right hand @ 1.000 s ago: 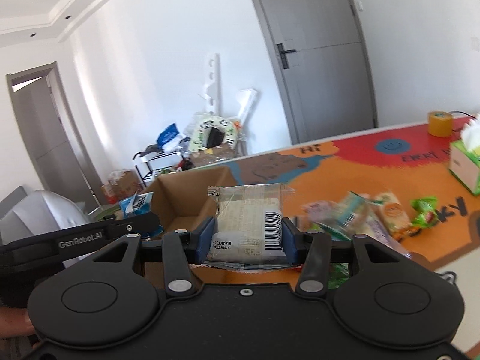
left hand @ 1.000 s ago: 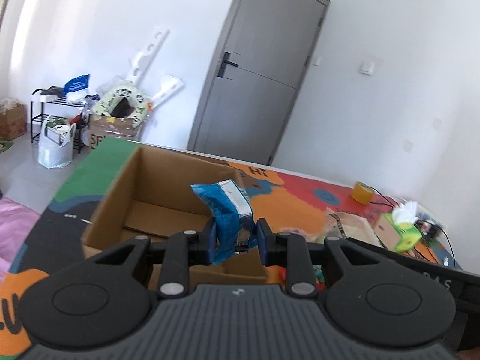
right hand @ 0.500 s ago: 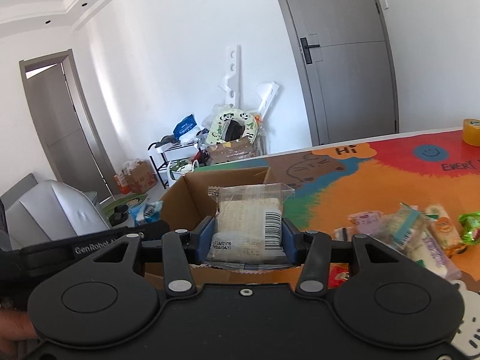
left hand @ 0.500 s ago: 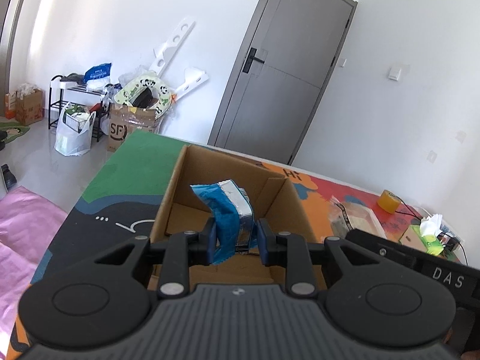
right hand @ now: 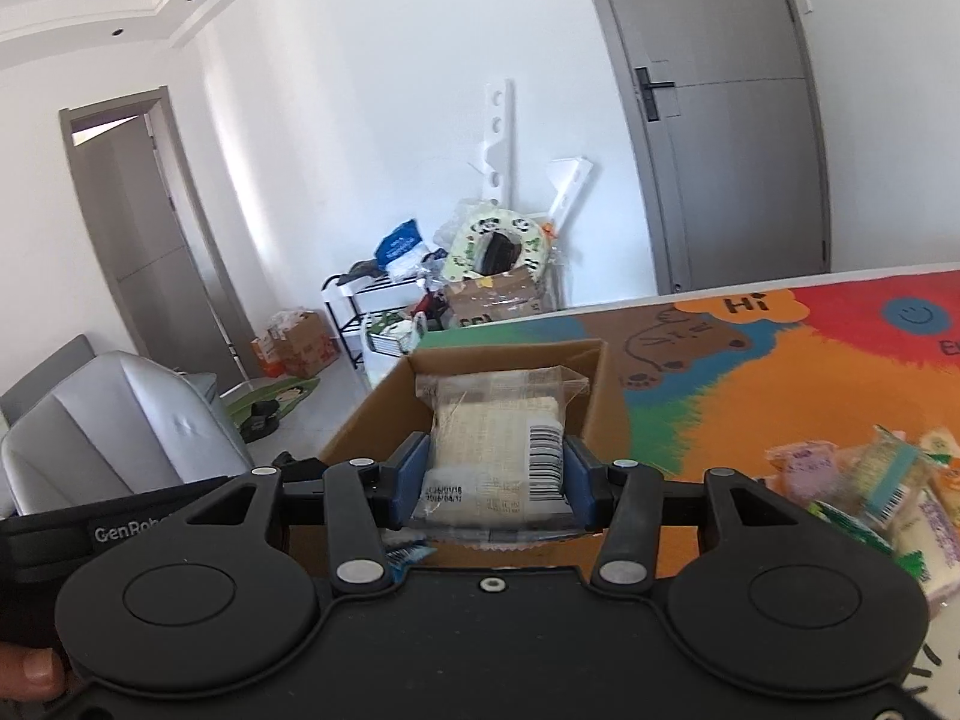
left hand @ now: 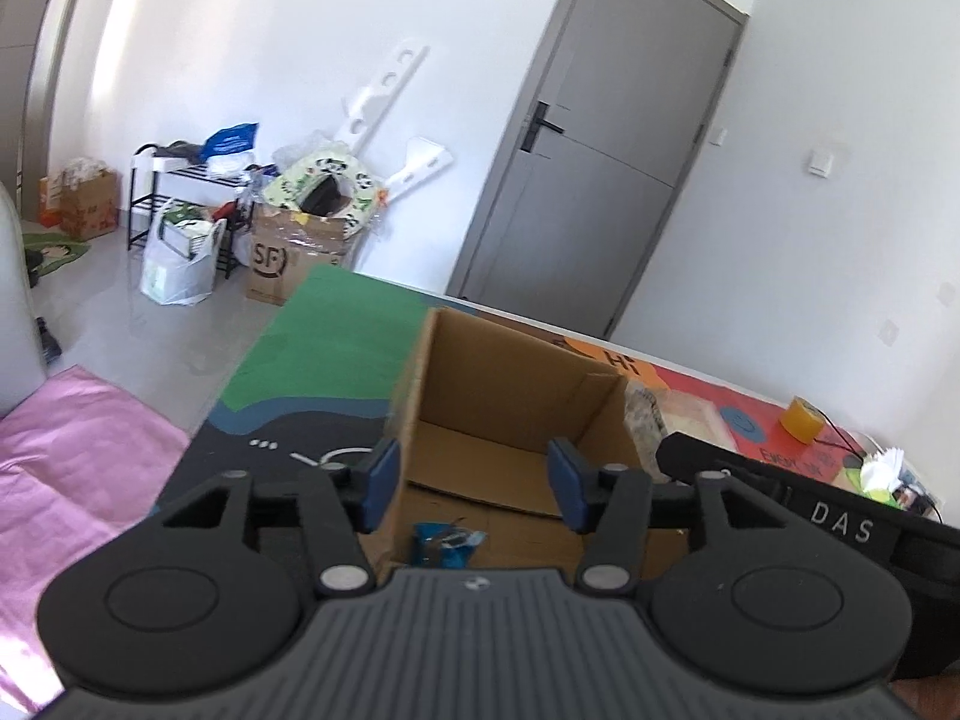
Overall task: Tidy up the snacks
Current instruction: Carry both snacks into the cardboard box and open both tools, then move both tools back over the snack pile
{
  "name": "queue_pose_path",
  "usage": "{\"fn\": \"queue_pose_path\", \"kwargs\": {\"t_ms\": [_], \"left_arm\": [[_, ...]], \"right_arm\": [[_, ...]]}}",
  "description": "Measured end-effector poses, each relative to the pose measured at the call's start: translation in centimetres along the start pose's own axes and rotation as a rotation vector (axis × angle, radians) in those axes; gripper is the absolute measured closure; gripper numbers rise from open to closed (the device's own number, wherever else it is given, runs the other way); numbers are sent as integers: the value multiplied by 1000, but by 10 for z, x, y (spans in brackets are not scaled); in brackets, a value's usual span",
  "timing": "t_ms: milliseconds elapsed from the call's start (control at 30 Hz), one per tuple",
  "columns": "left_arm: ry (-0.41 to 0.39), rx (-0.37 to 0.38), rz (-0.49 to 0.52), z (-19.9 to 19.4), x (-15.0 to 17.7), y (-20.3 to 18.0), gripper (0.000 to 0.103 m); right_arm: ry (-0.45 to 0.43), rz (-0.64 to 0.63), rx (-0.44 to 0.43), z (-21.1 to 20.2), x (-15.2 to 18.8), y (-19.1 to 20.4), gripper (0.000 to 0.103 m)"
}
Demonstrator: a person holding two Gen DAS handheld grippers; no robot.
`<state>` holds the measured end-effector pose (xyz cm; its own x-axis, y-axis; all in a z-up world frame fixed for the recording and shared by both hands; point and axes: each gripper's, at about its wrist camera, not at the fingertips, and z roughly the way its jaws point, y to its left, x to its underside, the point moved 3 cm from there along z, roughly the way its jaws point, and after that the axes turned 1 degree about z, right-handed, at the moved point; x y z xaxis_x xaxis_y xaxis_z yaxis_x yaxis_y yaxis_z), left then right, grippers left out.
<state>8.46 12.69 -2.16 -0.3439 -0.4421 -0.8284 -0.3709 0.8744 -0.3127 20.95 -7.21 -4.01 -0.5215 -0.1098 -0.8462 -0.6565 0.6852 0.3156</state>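
Lived-in home room: grey door point(left hand: 606, 168), cluttered shoe rack point(left hand: 180, 180), sofa point(right hand: 114, 420).

Legible markings: "SF" on the taped carton point(left hand: 282, 267) on the floor far ahead-left of the left tool; "DAS" on the black strap point(left hand: 840, 531) at its right; "Hi" on the mat's orange cloud point(right hand: 744, 304) ahead-right of the right tool; "GenRob", cut off, on the strap point(right hand: 129, 534) at its left. The packet's point(right hand: 498, 450) date print is too blurred to read.

Black hand-held gripper point(left hand: 474, 483), blue pads point(left hand: 379, 483), "DAS" lettering.
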Motion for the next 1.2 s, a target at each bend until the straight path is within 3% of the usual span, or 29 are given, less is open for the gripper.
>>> {"fn": "queue_pose_path", "kwargs": {"t_ms": [133, 267, 500, 833, 1200], "left_arm": [[-27, -41, 2, -7, -1, -1, 26], [-23, -23, 7, -8, 1, -8, 15], [18, 13, 27, -9, 10, -30, 9], [2, 71, 75, -22, 21, -61, 1], [6, 130, 112, -29, 32, -87, 1]], "right_arm": [[-16, 31, 21, -8, 0, -10, 37], [-13, 58, 74, -26, 6, -28, 20], [-15, 80, 146, -53, 18, -50, 7], [-41, 95, 197, -87, 22, -69, 0], [-79, 127, 237, -123, 27, -93, 0]]}}
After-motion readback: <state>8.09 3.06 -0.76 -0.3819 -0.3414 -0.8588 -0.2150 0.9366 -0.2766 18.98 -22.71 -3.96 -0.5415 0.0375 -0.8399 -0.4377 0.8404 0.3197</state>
